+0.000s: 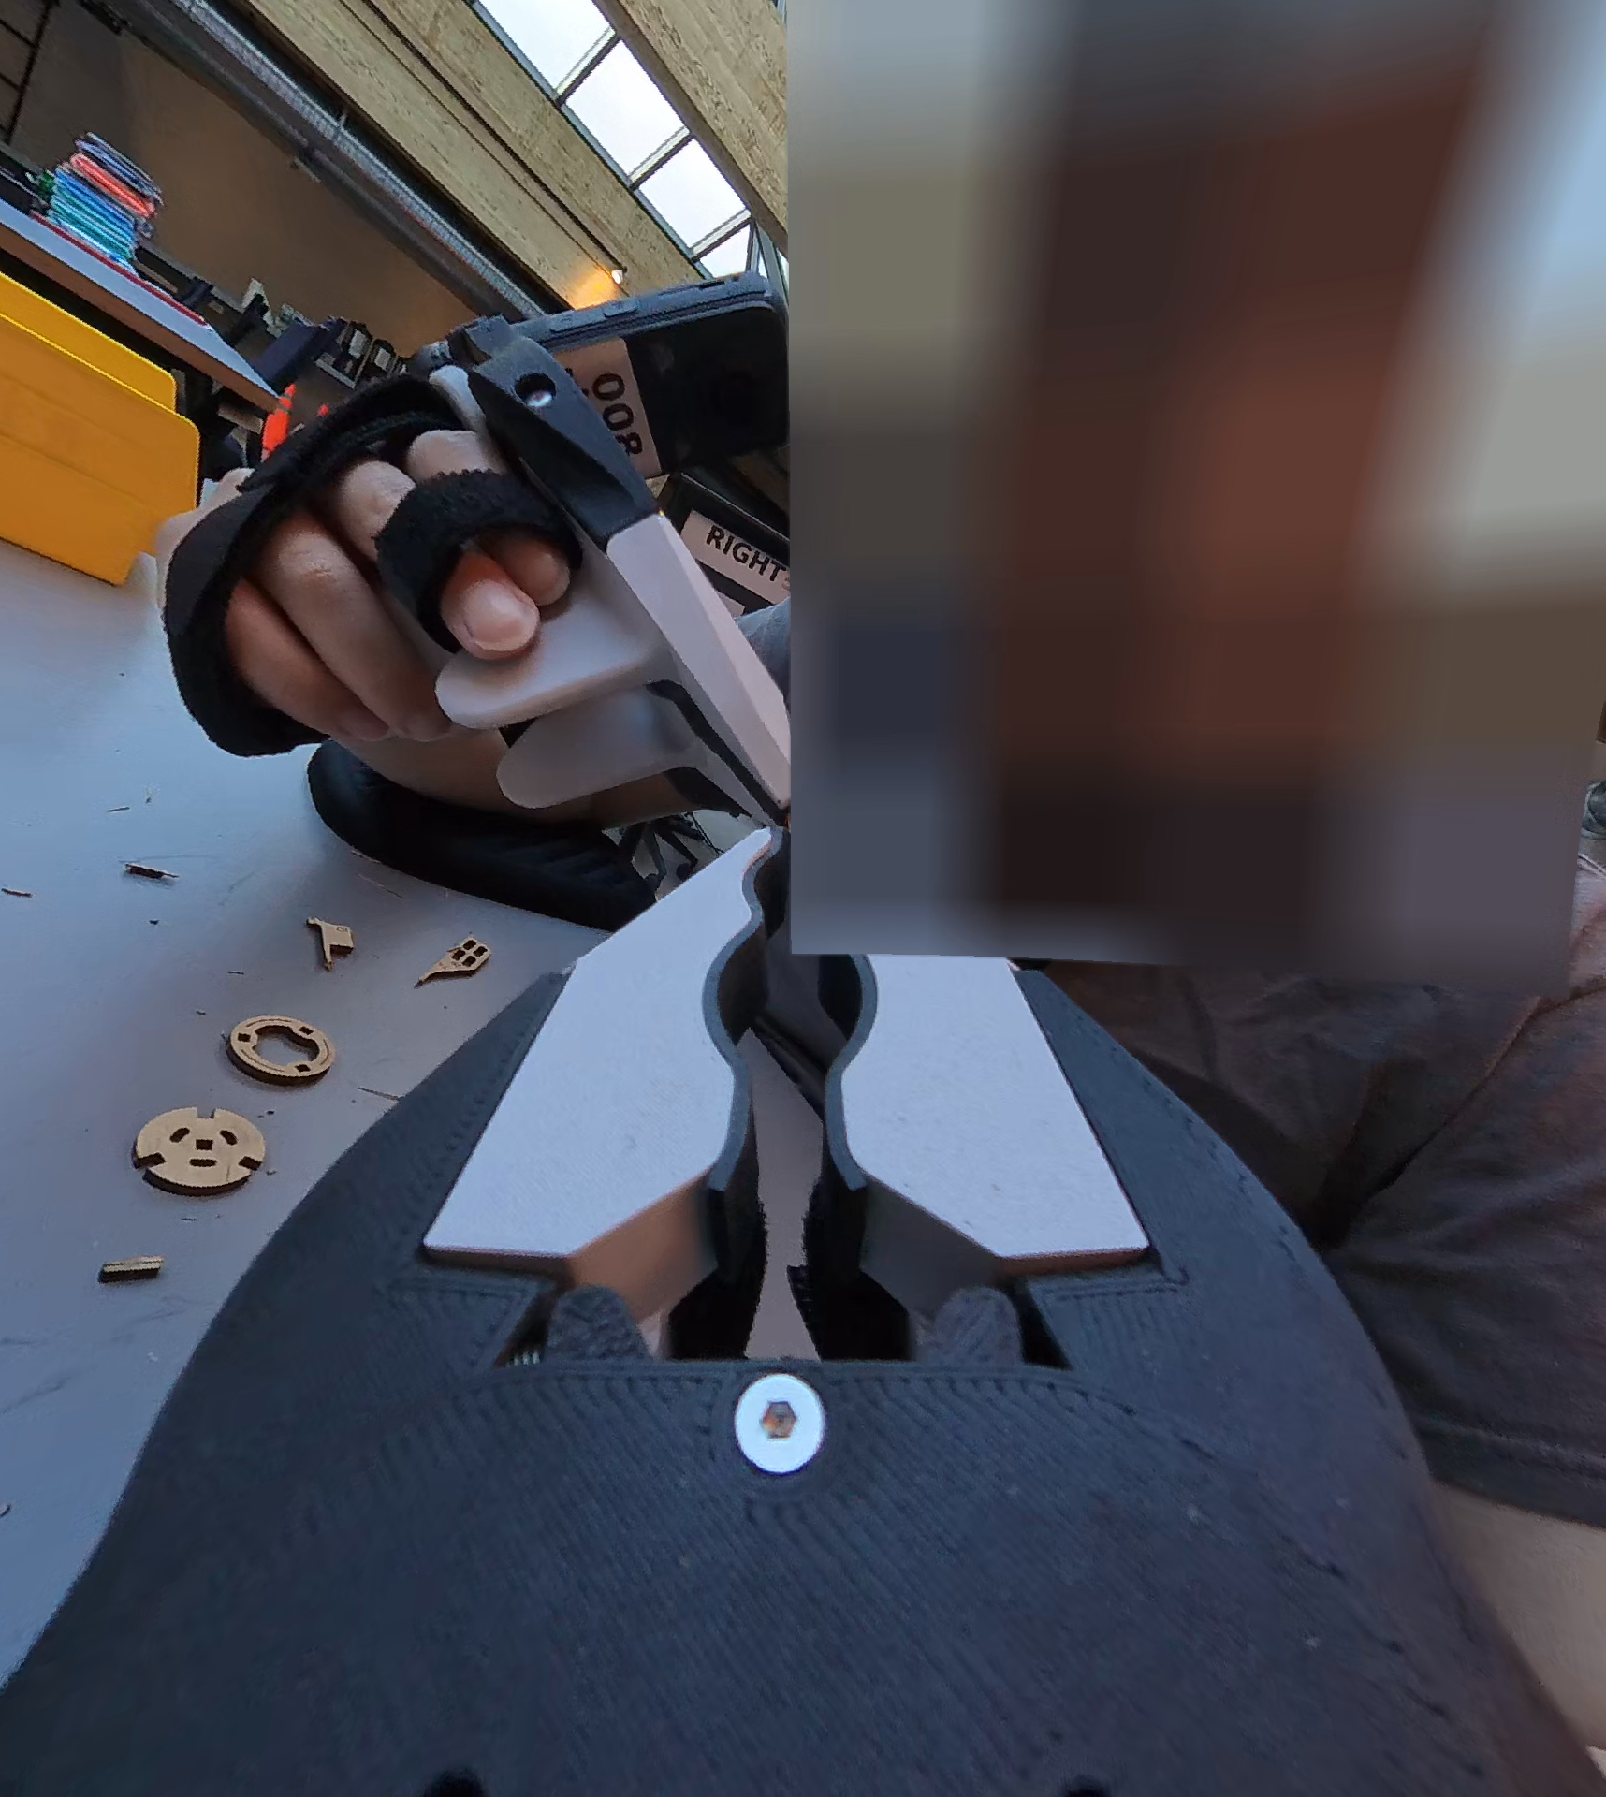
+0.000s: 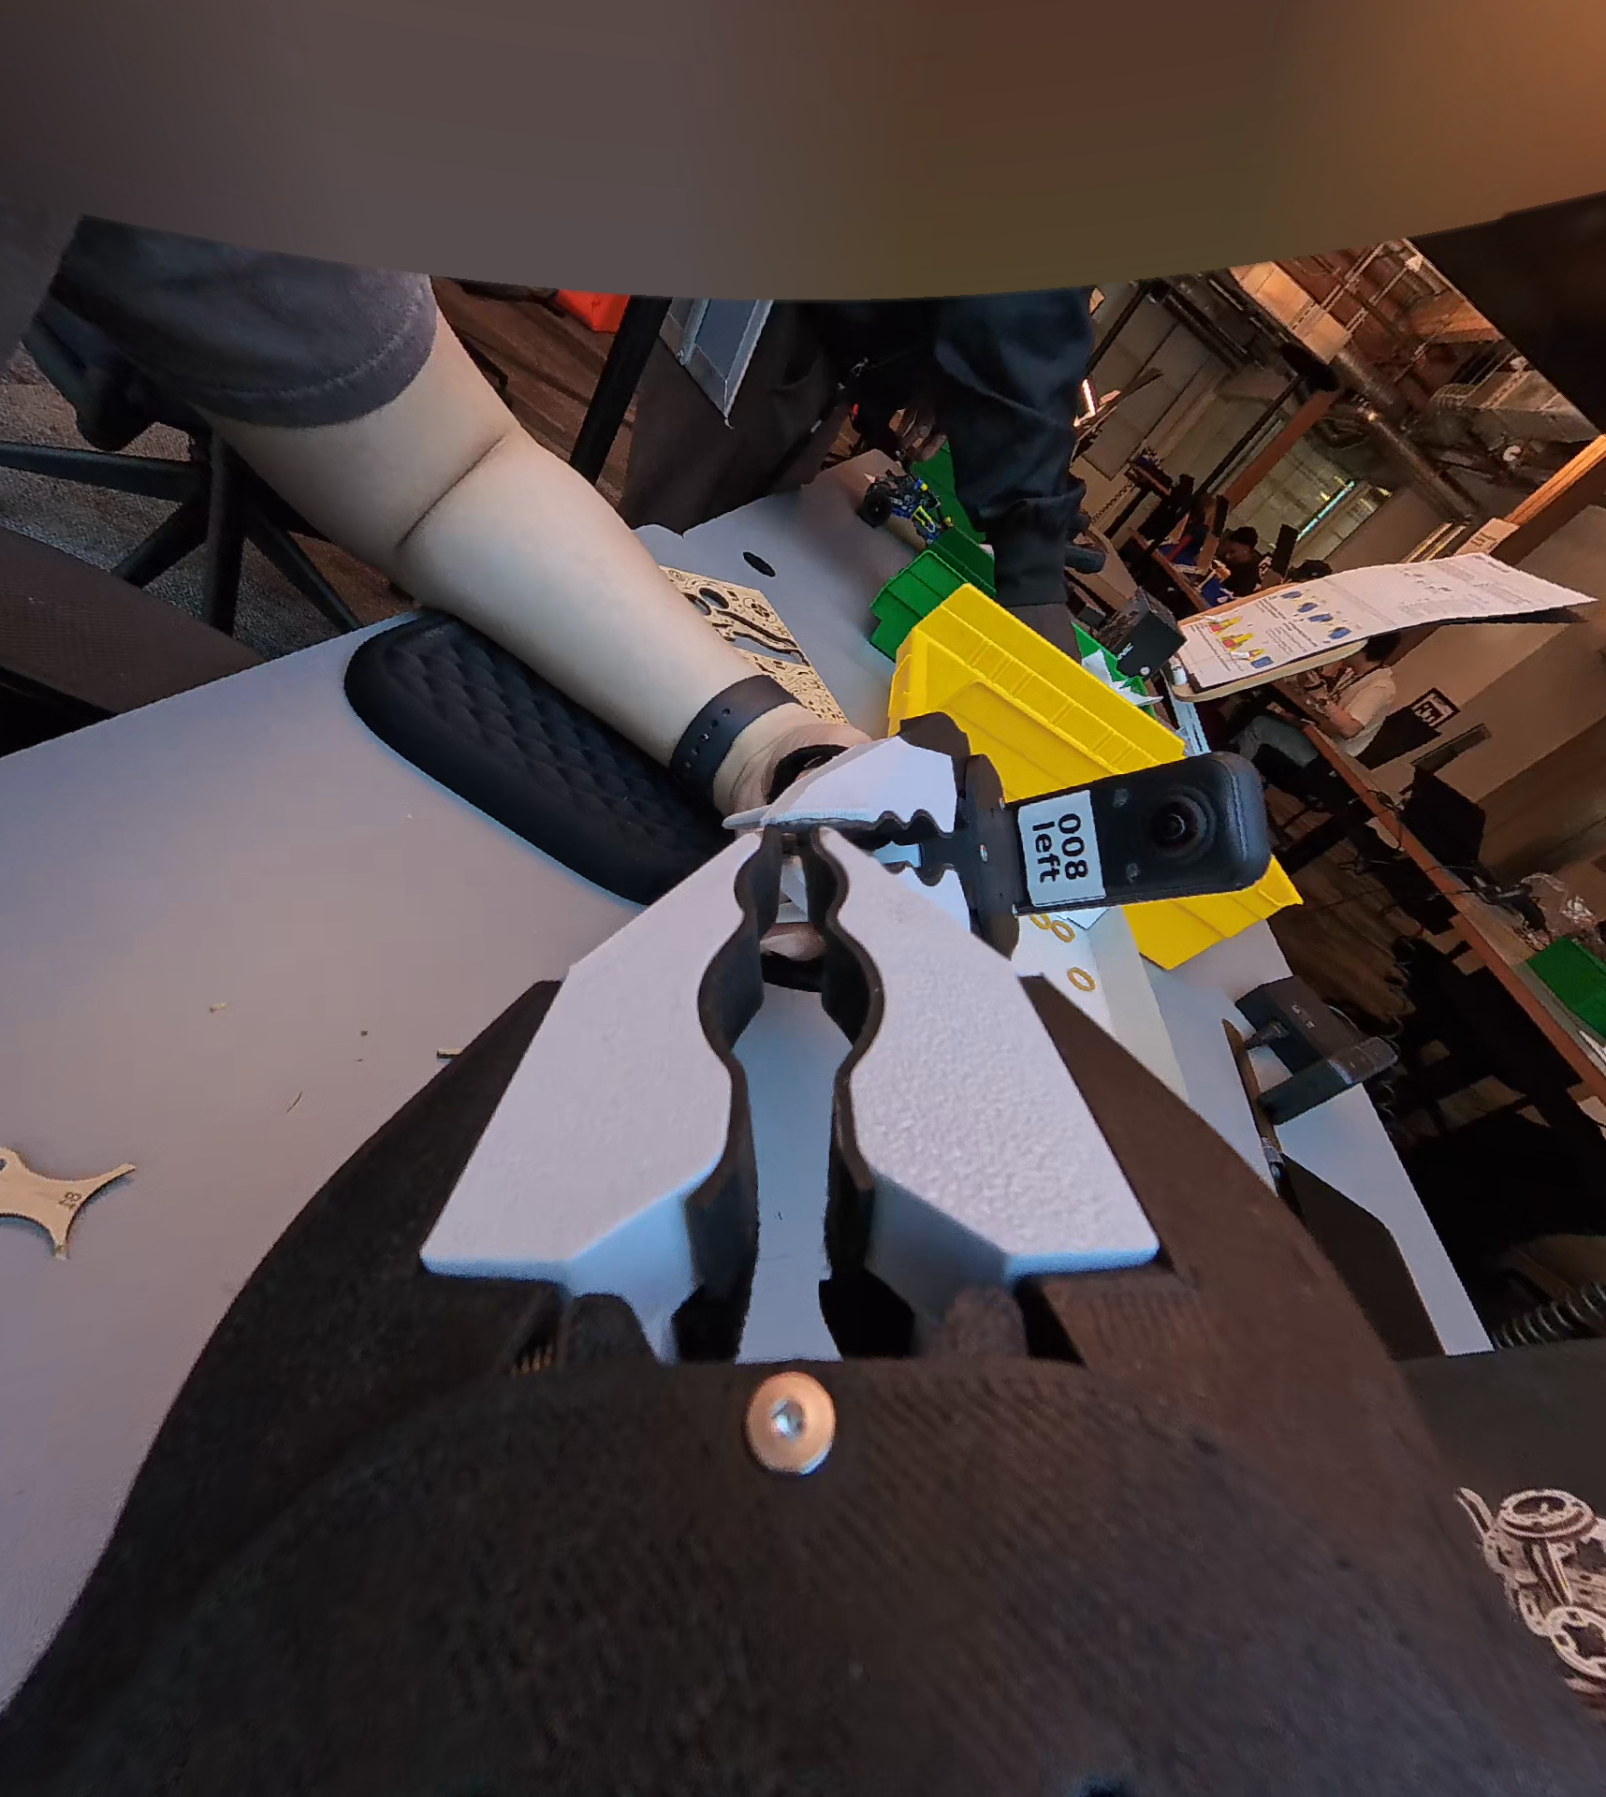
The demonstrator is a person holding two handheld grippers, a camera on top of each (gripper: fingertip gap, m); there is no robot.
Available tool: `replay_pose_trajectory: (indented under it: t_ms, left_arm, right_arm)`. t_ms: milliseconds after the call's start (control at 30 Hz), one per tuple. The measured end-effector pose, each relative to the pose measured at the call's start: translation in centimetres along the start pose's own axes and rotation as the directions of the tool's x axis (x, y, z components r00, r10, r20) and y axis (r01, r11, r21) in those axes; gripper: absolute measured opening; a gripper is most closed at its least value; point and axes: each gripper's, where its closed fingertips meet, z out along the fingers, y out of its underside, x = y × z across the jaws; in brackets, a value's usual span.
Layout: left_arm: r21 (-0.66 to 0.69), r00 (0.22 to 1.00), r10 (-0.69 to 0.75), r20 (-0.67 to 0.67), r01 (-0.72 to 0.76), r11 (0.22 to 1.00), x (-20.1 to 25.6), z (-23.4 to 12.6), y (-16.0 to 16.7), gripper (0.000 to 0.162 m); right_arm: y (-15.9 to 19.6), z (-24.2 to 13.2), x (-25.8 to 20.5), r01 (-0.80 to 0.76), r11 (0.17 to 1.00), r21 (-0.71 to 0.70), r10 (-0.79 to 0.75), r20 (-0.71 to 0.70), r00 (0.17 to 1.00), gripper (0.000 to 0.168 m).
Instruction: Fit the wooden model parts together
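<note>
My left gripper [image 1: 778,865] points up off the grey table [image 1: 50,778]; a blurred patch hides its tips. In the right wrist view its jaws [image 2: 749,822] converge to a closed point. My right gripper [image 2: 787,851] has its tips pressed together right against the left gripper's tips, and it shows in the left wrist view [image 1: 768,805], held by a hand. No wooden part is visible between either pair of tips. Loose wooden parts lie on the table: a ring disc [image 1: 281,1048], a slotted disc [image 1: 199,1150], two small shaped pieces [image 1: 459,961], a short bar [image 1: 130,1268], and a star-shaped piece [image 2: 31,1201].
A black wrist pad [image 2: 507,739] lies under the person's forearm. Yellow bins [image 2: 1023,690] and green bins [image 2: 926,583] stand behind the grippers, and a yellow bin [image 1: 21,428] shows at the left. A cut wooden sheet [image 2: 760,632] lies by the arm. Other people work at far tables. The grippers are tip to tip, or close to it. Both grippers' tips are roughly 20 cm from the star-shaped piece [image 2: 31,1201].
</note>
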Motion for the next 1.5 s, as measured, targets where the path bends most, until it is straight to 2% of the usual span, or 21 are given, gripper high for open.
replay_pose_trajectory:
  t_ms: [167, 300, 333, 400, 500, 567, 667, 800, 900, 1000, 1167, 1300, 1400, 1500]
  left_arm:
    - [0.001, 1.000, -0.019, -0.011, 0.019, 1.000, 0.0, 0.1, 0.0, 0.000]
    - [-0.006, 1.000, -0.019, 0.003, 0.019, 1.000, -0.1, 0.2, 0.1, 0.000]
    - [-0.009, 1.000, -0.007, 0.020, 0.007, 1.000, -0.2, 0.2, 0.1, 0.004]
    - [-0.062, 0.990, 0.067, 0.123, -0.060, 0.996, -1.1, -0.1, 0.6, 0.027]
    - [-0.180, 0.928, 0.229, 0.293, -0.182, 0.967, -3.1, -0.9, 1.4, 0.044]
    - [-0.268, 0.860, 0.325, 0.393, -0.231, 0.935, -4.8, -1.6, 1.8, 0.046]
    - [-0.496, 0.750, 0.473, 0.461, -0.224, 0.839, -7.3, -2.5, 4.3, 0.054]
    - [-0.651, 0.719, 0.534, 0.445, -0.150, 0.744, -8.7, -2.6, 7.1, 0.060]
    - [-0.707, 0.682, 0.574, 0.453, -0.118, 0.698, -9.6, -3.4, 8.0, 0.060]
    - [-0.741, 0.662, 0.586, 0.467, -0.068, 0.668, -10.3, -4.5, 8.7, 0.060]
    - [-0.745, 0.668, 0.587, 0.458, -0.072, 0.663, -10.5, -4.7, 8.7, 0.049]
    - [-0.774, 0.651, 0.630, 0.423, -0.102, 0.625, -10.6, -4.8, 8.8, 0.047]
    - [-0.790, 0.662, 0.646, 0.380, -0.132, 0.599, -10.3, -4.4, 9.2, 0.035]
    - [-0.787, 0.664, 0.641, 0.386, -0.127, 0.604, -10.3, -4.4, 9.1, 0.033]
  right_arm:
    - [-0.1, 0.0, -0.1, 0.009, 1.000, 0.003, -0.009, 0.001, 1.000, 0.001]
    - [0.0, -0.2, -0.3, -0.062, 0.998, -0.004, 0.062, 0.043, 0.997, 0.001]
    - [-0.2, -0.5, -0.4, -0.108, 0.994, 0.013, 0.106, 0.071, 0.992, 0.001]
    - [-0.6, -1.2, 0.1, -0.202, 0.978, 0.055, 0.196, 0.097, 0.976, 0.000]
    - [-0.1, -2.2, 0.5, -0.293, 0.954, 0.062, 0.282, 0.141, 0.949, 0.001]
    - [2.1, -2.5, 0.3, -0.338, 0.940, -0.033, 0.339, 0.163, 0.927, 0.001]
    - [6.0, -2.7, -1.1, -0.326, 0.910, -0.257, 0.381, 0.208, 0.901, 0.001]
    - [9.4, -1.8, -3.0, -0.203, 0.866, -0.456, 0.360, 0.289, 0.887, 0.001]
    - [11.8, -1.4, -3.6, -0.098, 0.822, -0.561, 0.334, 0.337, 0.880, 0.001]
    - [12.8, -1.0, -3.9, -0.082, 0.791, -0.607, 0.364, 0.358, 0.860, 0.002]
    - [13.2, -0.8, -4.1, -0.082, 0.771, -0.632, 0.391, 0.368, 0.844, 0.002]
    - [13.6, -0.7, -4.4, -0.090, 0.758, -0.647, 0.416, 0.372, 0.829, 0.002]
    - [13.8, -0.7, -4.6, -0.090, 0.751, -0.654, 0.425, 0.374, 0.824, 0.002]
    - [13.8, -0.7, -4.6, -0.086, 0.745, -0.661, 0.425, 0.372, 0.826, 0.001]
